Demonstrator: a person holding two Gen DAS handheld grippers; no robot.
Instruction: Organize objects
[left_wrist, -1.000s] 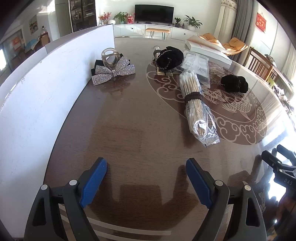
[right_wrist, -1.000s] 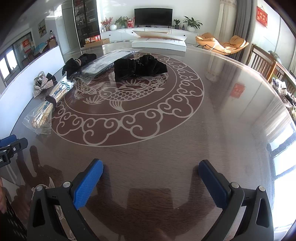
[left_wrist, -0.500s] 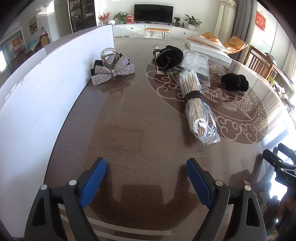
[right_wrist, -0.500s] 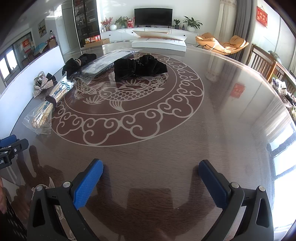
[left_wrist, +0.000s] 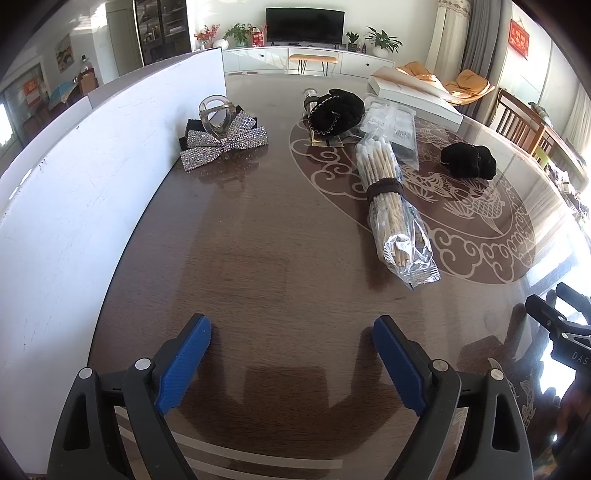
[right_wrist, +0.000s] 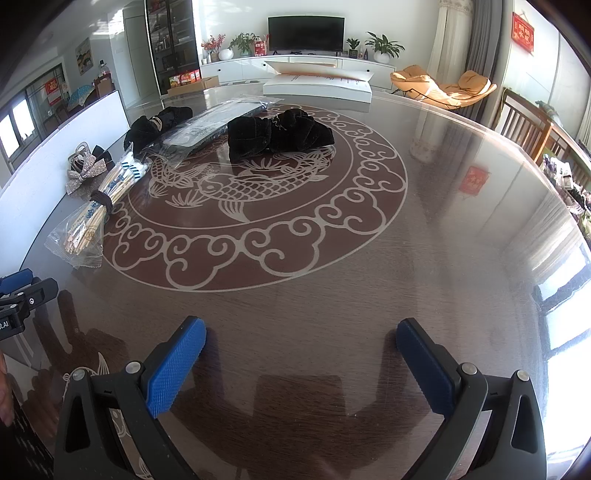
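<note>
My left gripper (left_wrist: 291, 325) hovers over the bare dark table (left_wrist: 258, 258); its blue jaws are opening with nothing between them. Ahead to the right lies a plastic bag of cotton swabs (left_wrist: 388, 199) bound with a dark hair tie. Farther back are a rhinestone bow (left_wrist: 221, 142) with a clear clip (left_wrist: 218, 114) on it, a black scrunchie (left_wrist: 334, 109) and a clear packet (left_wrist: 395, 127). My right gripper (right_wrist: 301, 326) stands open and empty near the table's front edge. Beyond it a black velvet scrunchie (right_wrist: 280, 134) rests on the fish pattern, and the swab bag (right_wrist: 99, 206) lies at the left.
A white board (left_wrist: 74, 184) stands upright along the table's left side. A flat white box (right_wrist: 317, 86) lies at the far edge. Chairs (right_wrist: 524, 129) stand at the right, past the round table's rim.
</note>
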